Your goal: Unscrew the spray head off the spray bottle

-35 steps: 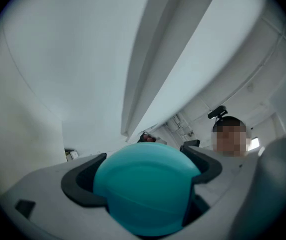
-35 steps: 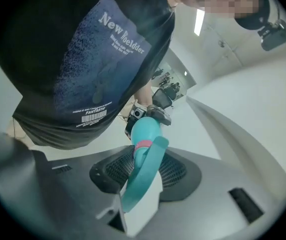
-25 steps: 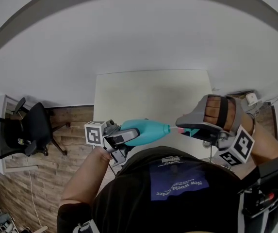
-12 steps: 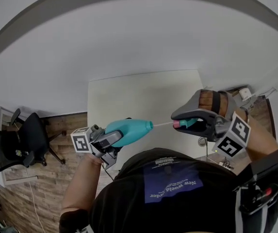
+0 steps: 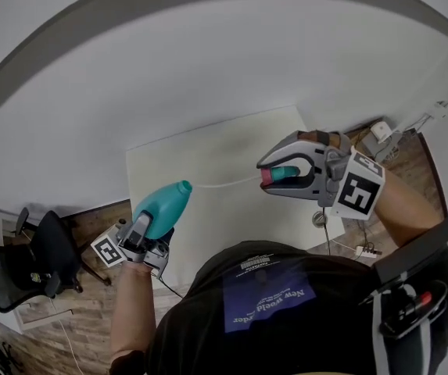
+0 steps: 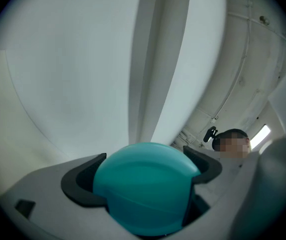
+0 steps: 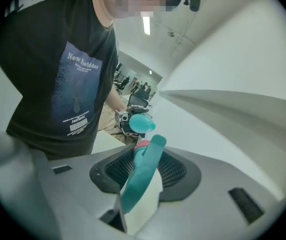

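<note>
**A:** Where is the spray bottle (image 5: 163, 203)?

**B:** In the air at the lower left of the head view, off the edge of the white worktop (image 5: 231, 143) and above the wooden floor (image 5: 98, 217). It is teal, and it tilts with its open neck up and to the right.

**A:** What has hold of it?

**B:** The left claw (image 5: 147, 229). Its 2 dark pads pinch the rounded body from either side. In the left gripper view the teal bulge fills the space between them.

**A:** And the spray head (image 5: 284, 173)?

**B:** It is off the bottle and well to the right of it, above the worktop. The right claw (image 5: 269, 176) is clamped on it, 1 jaw above and 1 below. In the right gripper view the teal trigger stands up between the jaws, with the pink collar (image 7: 142, 144) at its far end.

**A:** Is anything joining the 2 parts?

**B:** A thin white dip tube (image 5: 222, 184) runs from the pink collar leftward to the bottle's neck. I cannot tell whether its tip sits inside the mouth or just beside it.

**A:** What else is there?

**B:** The person's black shirt (image 5: 270, 295) with a blue print fills the bottom of the head view. A black office chair (image 5: 28, 260) stands on the floor at far left.
</note>
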`<move>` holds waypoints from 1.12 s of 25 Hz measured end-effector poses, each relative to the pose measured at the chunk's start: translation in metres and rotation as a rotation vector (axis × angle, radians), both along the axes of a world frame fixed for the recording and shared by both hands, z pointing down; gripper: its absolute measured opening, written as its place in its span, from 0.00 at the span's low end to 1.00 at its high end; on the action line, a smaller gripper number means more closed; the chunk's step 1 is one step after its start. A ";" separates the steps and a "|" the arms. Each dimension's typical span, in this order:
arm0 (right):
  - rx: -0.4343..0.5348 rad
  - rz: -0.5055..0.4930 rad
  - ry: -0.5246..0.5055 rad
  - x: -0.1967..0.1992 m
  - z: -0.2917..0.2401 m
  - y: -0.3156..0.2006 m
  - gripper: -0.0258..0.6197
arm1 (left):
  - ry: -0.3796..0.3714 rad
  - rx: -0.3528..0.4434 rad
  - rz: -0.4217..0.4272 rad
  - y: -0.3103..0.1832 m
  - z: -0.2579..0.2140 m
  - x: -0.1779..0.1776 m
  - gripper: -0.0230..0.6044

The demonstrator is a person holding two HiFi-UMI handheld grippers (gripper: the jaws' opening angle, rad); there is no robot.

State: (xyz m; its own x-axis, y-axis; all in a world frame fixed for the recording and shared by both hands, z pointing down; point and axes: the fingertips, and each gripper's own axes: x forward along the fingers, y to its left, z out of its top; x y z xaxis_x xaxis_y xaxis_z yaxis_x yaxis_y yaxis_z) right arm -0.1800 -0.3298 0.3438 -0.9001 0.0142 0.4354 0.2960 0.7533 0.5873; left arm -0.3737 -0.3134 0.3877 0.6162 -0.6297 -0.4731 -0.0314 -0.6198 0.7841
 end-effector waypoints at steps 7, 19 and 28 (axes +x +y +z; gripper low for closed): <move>-0.268 0.094 -0.137 -0.006 -0.010 -0.025 0.25 | 0.059 0.049 -0.141 -0.006 -0.009 -0.034 0.82; -0.734 0.282 -0.533 -0.008 -0.029 -0.075 0.25 | 0.084 0.115 -0.254 -0.009 -0.018 -0.043 0.82; -0.982 0.329 -0.750 0.003 -0.024 -0.089 0.25 | 0.145 0.168 -0.315 -0.005 -0.023 -0.048 0.82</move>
State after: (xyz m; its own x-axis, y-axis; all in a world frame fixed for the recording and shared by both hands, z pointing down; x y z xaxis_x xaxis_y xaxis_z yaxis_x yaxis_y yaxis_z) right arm -0.1773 -0.4193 0.3201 -0.9420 -0.2291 -0.2453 -0.1467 0.9383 -0.3131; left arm -0.4215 -0.3180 0.3646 0.3235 -0.6842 -0.6536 -0.1369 -0.7174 0.6831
